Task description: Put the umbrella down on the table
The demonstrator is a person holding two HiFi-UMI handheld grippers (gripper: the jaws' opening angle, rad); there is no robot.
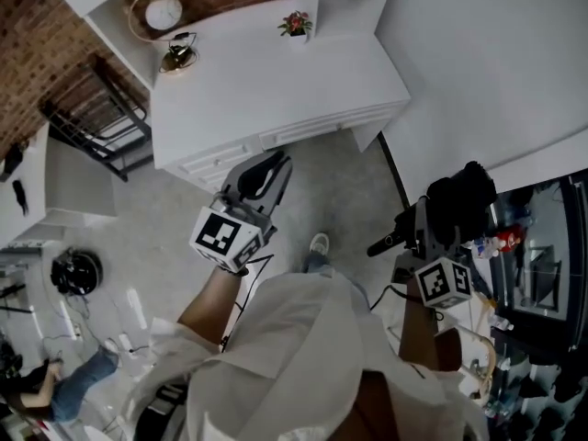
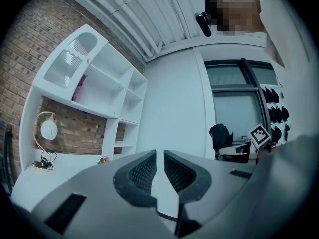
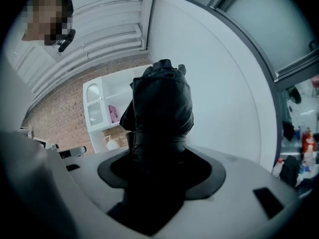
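Tongs, count: two, one in each hand, each with one marker cube.
Left tongs (image 2: 159, 157): jaws a narrow slit apart, with nothing between them. They point towards the table and are not touching it.
Right tongs (image 3: 158, 156): clamped on the umbrella, whose black fabric fills the space between the jaws.
Umbrella (image 3: 162, 103): one, black and folded. Its bundled cloth stands out past the jaw tips. In the head view a dark stub sticks out on the near side of the right tongs.
Umbrella, position: in the air at the person's right, above the floor (image 1: 340, 182), well apart from the table and touching no surface.
Table (image 1: 276, 99): one, white, ahead of the person, with drawer fronts along its near edge.
Items on table: three, all near the far edge. One round clock (image 1: 163, 12) in a hoop stand, one small metal object (image 1: 179, 55) just beside it, and one potted flower (image 1: 296, 24) standing apart from both.
Table, near part: bare.
Shelves (image 2: 99, 78): one white unit above the table, against a brick wall (image 1: 37, 44).
Persons: two. One is the operator in a pale shirt, with one shoe (image 1: 319, 243) showing. The second person (image 1: 64, 384) is low at the left edge of the head view.
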